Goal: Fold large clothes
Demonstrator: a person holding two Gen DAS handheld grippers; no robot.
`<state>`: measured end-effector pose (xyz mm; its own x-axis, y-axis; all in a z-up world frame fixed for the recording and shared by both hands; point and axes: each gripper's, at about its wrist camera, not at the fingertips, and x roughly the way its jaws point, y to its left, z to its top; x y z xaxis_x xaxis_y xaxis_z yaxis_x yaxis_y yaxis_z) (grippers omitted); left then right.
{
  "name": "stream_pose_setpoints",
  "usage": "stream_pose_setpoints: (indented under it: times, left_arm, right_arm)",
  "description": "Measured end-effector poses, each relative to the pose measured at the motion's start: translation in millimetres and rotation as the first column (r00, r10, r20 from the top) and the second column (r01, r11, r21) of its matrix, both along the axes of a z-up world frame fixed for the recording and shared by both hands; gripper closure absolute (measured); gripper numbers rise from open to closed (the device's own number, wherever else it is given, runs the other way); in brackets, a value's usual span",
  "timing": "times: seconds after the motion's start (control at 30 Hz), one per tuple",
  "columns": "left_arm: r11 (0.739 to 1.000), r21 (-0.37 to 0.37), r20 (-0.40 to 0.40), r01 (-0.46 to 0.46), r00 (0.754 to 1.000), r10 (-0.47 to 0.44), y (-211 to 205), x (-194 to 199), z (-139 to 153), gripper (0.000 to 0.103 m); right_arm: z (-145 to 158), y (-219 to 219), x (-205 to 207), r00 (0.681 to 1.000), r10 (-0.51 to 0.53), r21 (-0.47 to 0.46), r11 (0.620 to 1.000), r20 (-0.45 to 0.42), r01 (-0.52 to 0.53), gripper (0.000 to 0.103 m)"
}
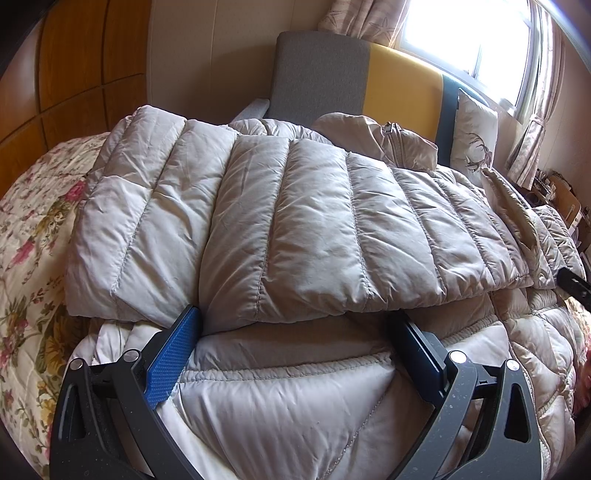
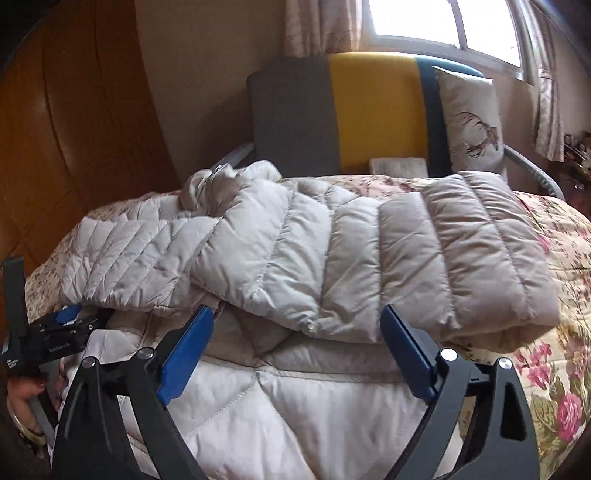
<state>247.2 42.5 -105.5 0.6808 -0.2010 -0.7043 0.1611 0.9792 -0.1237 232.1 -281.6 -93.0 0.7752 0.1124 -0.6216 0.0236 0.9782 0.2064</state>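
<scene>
The left gripper (image 1: pixel 295 325) stands spread wide, its fingers astride the near edge of a padded jacket (image 1: pixel 288 218) with nothing pinched; the tips sit just under the lip of the folded-over top layer. The right gripper (image 2: pixel 297 325) is likewise spread, jaws empty, its blue pads (image 2: pixel 186 360) flanking the same hem. In the right wrist view the left tool shows at 9 o'clock, gripped by a hand (image 2: pixel 22 402).

The jacket lies across a floral bedspread (image 1: pixel 33 236), quilted panels folded over a paler lower layer. From the left gripper its collar and zip (image 1: pixel 388 129) bunch at about 1 o'clock. Beyond, at 12 o'clock, stands a chair (image 2: pixel 369 110) in grey and yellow with a cushion (image 2: pixel 469 118) at its right, under a bright window (image 2: pixel 443 26).

The fold appears partly made, with both tools seemingly lined up at the near hem for the next turn. To do it well, each gripper should probably close on the full thickness of the hem, not just the slippery top skin, and at matching points along the edge. Lifting both sides together and carrying them toward 12 o'clock would keep the crease straight; the puffy filling is likely to spring back, so pressing the fold down after laying it seems wise. The loose collar may need tucking first.
</scene>
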Motion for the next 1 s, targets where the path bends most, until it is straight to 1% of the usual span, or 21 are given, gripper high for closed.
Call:
stream_pose_setpoints:
  times: [0.03, 0.07, 0.1, 0.13, 0.17, 0.2, 0.27, 0.33, 0.4, 0.47, 0.53, 0.57, 0.6, 0.7, 0.8, 0.83, 0.87, 0.9, 0.93, 0.97, 1.0]
  left_arm:
    - [1.0, 0.011, 0.001, 0.001, 1.0, -0.001, -1.5, -1.2, 4.2, 0.004]
    - [1.0, 0.013, 0.007, 0.004, 1.0, -0.004, -2.7, -2.7, 9.4, 0.004]
    - [1.0, 0.004, 0.029, 0.015, 0.999, -0.015, -3.2, -7.8, 20.4, 0.004]
    - [1.0, -0.011, 0.057, 0.022, 0.998, -0.022, -3.9, -12.6, 31.3, 0.004]
    - [0.999, -0.027, 0.08, 0.026, 0.996, -0.024, -4.2, -17.3, 40.5, 0.004]
    - [0.998, -0.058, 0.11, 0.033, 0.994, -0.026, -5.4, -22.5, 55.2, 0.004]
    - [0.99, -0.127, 0.13, 0.067, 0.99, -0.05, -11.0, -24.5, 76.6, 0.004]
    - [0.969, -0.209, 0.116, 0.132, 0.987, -0.11, -26.5, -18.4, 94.9, 0.004]
    - [0.949, -0.259, 0.085, 0.179, 0.983, -0.163, -47.0, -6.8, 102.8, 0.006]
    - [0.933, -0.289, 0.063, 0.217, 0.976, -0.208, -70.5, 5.5, 104.8, 0.012]
    - [0.927, -0.281, 0.027, 0.25, 0.967, -0.253, -103.6, 19.7, 101.9, 0.025]
    - [0.925, -0.278, 0.008, 0.261, 0.963, -0.269, -119.0, 26.7, 99.7, 0.028]
    - [0.923, -0.281, -0.006, 0.264, 0.961, -0.277, -129.2, 31.2, 96.6, 0.035]
    - [0.915, -0.308, -0.05, 0.261, 0.956, -0.289, -160.0, 44.1, 88.0, 0.036]
    - [0.932, -0.263, -0.106, 0.251, 0.952, -0.286, -186.2, 61.0, 72.9, 0.036]
    - [0.936, -0.253, -0.123, 0.245, 0.952, -0.282, -190.8, 64.3, 66.3, 0.04]
    - [0.937, -0.253, -0.136, 0.242, 0.95, -0.282, -194.5, 66.7, 60.3, 0.048]
    - [0.933, -0.262, -0.157, 0.246, 0.943, -0.292, -198.9, 69.2, 53.6, 0.068]
    - [0.933, -0.267, -0.176, 0.243, 0.939, -0.295, -200.3, 71.6, 47.7, 0.085]
    - [0.926, -0.297, -0.189, 0.235, 0.936, -0.298, -201.5, 71.4, 44.5, 0.088]
    - [0.917, -0.322, -0.183, 0.235, 0.935, -0.304, -199.8, 70.0, 46.0, 0.091]
  right_arm:
    - [-1.5, -4.9, -4.0, 1.0, -0.027, 0.012, 1.0, 0.008, 0.027, 0.006]
    - [-3.1, -12.4, -8.5, 0.998, -0.054, 0.028, 0.998, 0.017, 0.053, 0.006]
    - [-6.1, -18.6, -11.4, 0.996, -0.089, 0.042, 0.995, 0.019, 0.088, 0.004]
    - [-2.6, -25.5, -13.7, 0.992, -0.128, 0.055, 0.99, 0.016, 0.127, 0.002]
    - [-6.7, -33.2, -14.1, 0.986, -0.168, 0.078, 0.983, 0.004, 0.167, 0.002]
    - [-10.7, -40.0, -12.6, 0.98, -0.197, 0.105, 0.975, -0.014, 0.197, 0.002]
    - [-22.6, -54.3, -8.3, 0.968, -0.241, 0.157, 0.955, -0.077, 0.25, 0.002]
    - [-28.8, -62.1, 1.4, 0.956, -0.258, 0.211, 0.936, -0.138, 0.283, 0.002]
    - [-34.9, -69.0, 1.8, 0.953, -0.26, 0.26, 0.92, -0.157, 0.294, 0.002]
    - [-35.7, -71.5, 0.1, 0.955, -0.261, 0.281, 0.914, -0.14, 0.291, 0.002]
    - [-35.3, -70.1, -0.3, 0.957, -0.262, 0.287, 0.914, -0.125, 0.288, 0.002]
    - [-35.8, -69.0, -0.1, 0.957, -0.264, 0.289, 0.913, -0.12, 0.288, 0.002]
    - [-36.3, -69.1, -0.4, 0.957, -0.265, 0.294, 0.911, -0.114, 0.288, 0.002]
    - [-35.5, -80.4, -14.0, 0.96, -0.266, 0.326, 0.902, -0.091, 0.282, 0.002]
    - [-35.7, -84.9, -18.1, 0.959, -0.273, 0.353, 0.892, -0.081, 0.283, 0.002]
    - [-35.2, -85.0, -17.1, 0.959, -0.272, 0.355, 0.891, -0.08, 0.282, 0.002]
    - [-35.3, -85.5, -17.6, 0.959, -0.271, 0.355, 0.891, -0.08, 0.282, 0.002]
    - [-35.2, -86.2, -18.2, 0.959, -0.271, 0.354, 0.892, -0.079, 0.281, 0.002]
    - [-35.2, -86.5, -17.6, 0.96, -0.269, 0.354, 0.893, -0.079, 0.279, 0.002]
    - [-35.9, -86.6, -16.5, 0.961, -0.266, 0.356, 0.893, -0.08, 0.276, 0.002]
    - [-36.1, -87.0, -16.5, 0.961, -0.265, 0.357, 0.892, -0.082, 0.277, 0.002]
